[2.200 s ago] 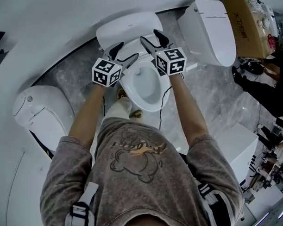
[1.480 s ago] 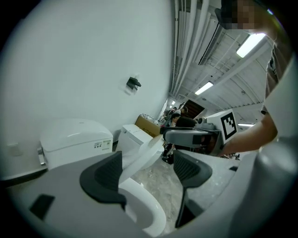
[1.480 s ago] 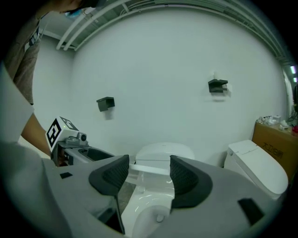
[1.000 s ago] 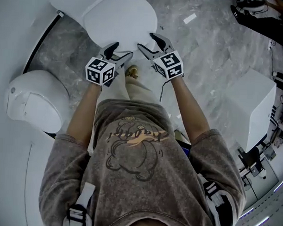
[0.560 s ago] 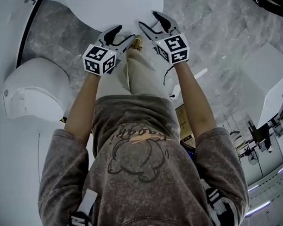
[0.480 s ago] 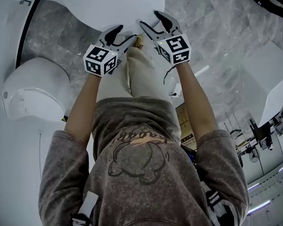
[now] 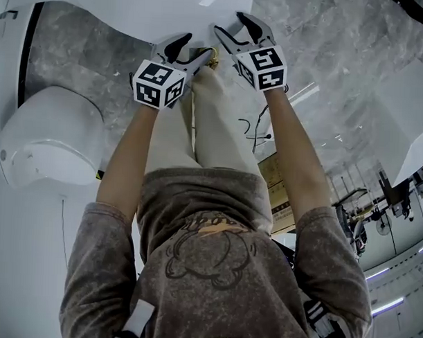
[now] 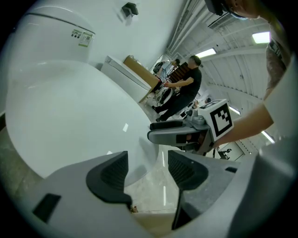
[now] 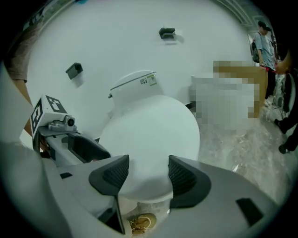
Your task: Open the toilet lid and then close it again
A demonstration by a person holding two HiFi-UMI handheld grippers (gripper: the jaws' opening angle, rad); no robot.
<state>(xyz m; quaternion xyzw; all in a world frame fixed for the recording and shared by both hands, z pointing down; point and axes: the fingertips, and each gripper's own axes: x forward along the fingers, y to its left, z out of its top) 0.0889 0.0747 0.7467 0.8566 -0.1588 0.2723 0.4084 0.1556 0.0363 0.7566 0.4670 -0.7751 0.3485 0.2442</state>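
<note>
Jaws apart and empty on both the left gripper point(image 7: 189, 52) and the right gripper point(image 7: 230, 24), a person bends over the toilet lid point(image 7: 168, 7), which lies shut at the head view's top edge. Both tools are at its front rim, seemingly placed to get under it and lift. Left gripper view: pads clear of the white rim, marbled floor point(image 8: 158, 187) showing between them. Right gripper view alone takes in the whole lid, down flat, with the cistern point(image 9: 135, 84) behind it.
</note>
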